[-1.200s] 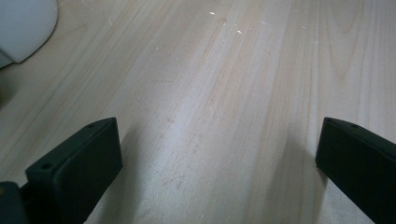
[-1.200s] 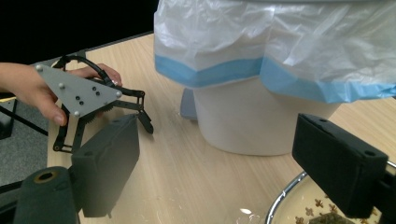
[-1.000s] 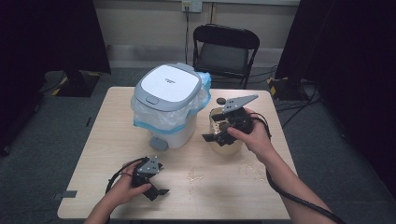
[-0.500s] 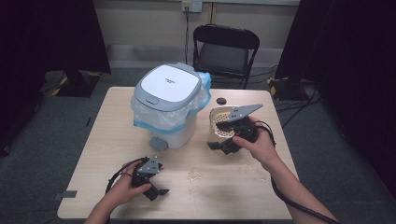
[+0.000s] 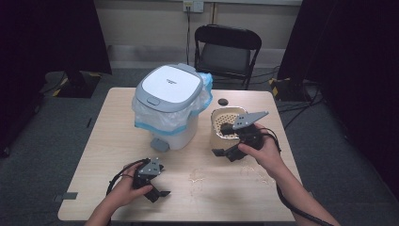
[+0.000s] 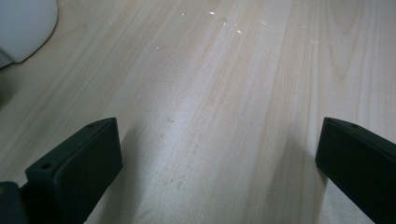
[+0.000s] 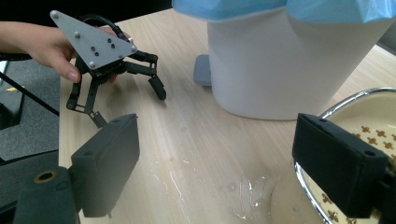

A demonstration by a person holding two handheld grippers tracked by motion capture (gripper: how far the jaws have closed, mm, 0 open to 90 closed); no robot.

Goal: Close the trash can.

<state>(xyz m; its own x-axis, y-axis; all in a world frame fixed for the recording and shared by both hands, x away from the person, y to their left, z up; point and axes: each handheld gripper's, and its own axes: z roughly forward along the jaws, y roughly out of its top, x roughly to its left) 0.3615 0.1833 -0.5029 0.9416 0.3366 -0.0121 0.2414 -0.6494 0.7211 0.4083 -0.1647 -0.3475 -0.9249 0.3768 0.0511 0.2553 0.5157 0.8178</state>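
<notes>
A white pedal bin with a blue bag liner stands mid-table, its lid down. To its right sits a cream patterned bowl with a metal rim. My right gripper hovers low at the bowl's near-left edge, jaws open. In the right gripper view bare wet table lies between the jaws, and the right jaw overlaps the bowl rim. My left gripper rests open on the table front left, also seen at a distance as the left gripper. In its own view only wood lies between the jaws.
Wet smears mark the table in front of the bin. The grey pedal juts from the bin's base. A small black round thing lies behind the bowl. A black folding chair stands beyond the far edge.
My right gripper has come down and toward the table's near side, off the top of the bowl, which now shows more. The left gripper has stayed put.
</notes>
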